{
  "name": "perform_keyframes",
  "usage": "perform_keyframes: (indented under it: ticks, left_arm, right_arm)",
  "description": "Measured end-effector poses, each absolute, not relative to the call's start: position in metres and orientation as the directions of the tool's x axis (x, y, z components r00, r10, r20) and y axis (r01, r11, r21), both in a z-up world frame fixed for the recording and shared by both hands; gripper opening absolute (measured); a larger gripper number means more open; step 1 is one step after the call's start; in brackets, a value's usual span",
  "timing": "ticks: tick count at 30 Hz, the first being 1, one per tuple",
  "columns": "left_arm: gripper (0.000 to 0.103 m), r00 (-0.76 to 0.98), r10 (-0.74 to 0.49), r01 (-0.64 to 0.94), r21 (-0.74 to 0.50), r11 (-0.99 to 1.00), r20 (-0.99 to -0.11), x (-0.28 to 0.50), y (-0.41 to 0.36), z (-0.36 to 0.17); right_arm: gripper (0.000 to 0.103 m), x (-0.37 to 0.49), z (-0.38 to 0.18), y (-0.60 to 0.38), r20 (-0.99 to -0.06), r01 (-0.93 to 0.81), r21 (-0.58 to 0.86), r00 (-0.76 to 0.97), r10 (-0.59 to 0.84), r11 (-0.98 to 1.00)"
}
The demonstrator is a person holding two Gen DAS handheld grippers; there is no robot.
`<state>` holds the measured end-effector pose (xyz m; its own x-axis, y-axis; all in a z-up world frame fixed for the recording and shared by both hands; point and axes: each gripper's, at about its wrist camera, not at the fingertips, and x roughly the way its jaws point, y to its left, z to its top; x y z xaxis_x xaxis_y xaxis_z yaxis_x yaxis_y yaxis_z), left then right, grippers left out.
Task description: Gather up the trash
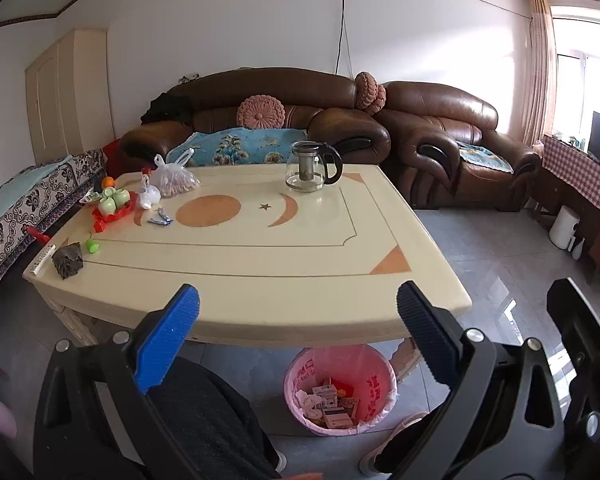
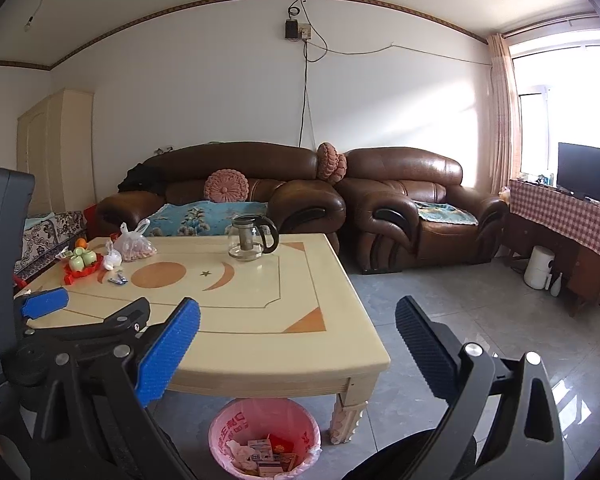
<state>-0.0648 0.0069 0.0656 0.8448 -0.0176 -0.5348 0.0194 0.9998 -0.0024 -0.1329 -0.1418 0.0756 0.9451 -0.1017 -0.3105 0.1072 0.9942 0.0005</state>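
Observation:
A pink-lined trash bin (image 1: 340, 390) stands on the floor under the table's near edge, holding small boxes and a crumpled tissue; it also shows in the right wrist view (image 2: 264, 438). My left gripper (image 1: 298, 340) is open and empty, above the near table edge and the bin. My right gripper (image 2: 298, 350) is open and empty, to the right of the left one, whose body (image 2: 80, 328) shows in its view. On the cream table (image 1: 280, 288), small blue wrappers (image 1: 160, 221), a dark crumpled wrapper (image 1: 67, 260) and a green cap (image 1: 92, 245) lie at the left.
A glass teapot (image 1: 310, 166) stands at the table's far side. A bag of nuts (image 1: 176, 178), a small white bag (image 1: 148, 196), green cups on a red tray (image 1: 114, 202) and a remote (image 1: 44, 259) sit at the left. Brown sofas (image 1: 284, 120) lie behind.

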Motion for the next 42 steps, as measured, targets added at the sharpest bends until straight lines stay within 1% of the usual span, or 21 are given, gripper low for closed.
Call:
perform_keyframes:
  ticks: [42]
  left_arm:
    - [0.097, 0.845, -0.009, 0.013, 0.003, 1.000, -0.534, -0.0679, 0.0149, 0.0640]
  right_arm:
    - [0.096, -0.1376, 0.0803, -0.1376, -0.305, 0.130, -0.016, 0.944, -0.128, 0.991]
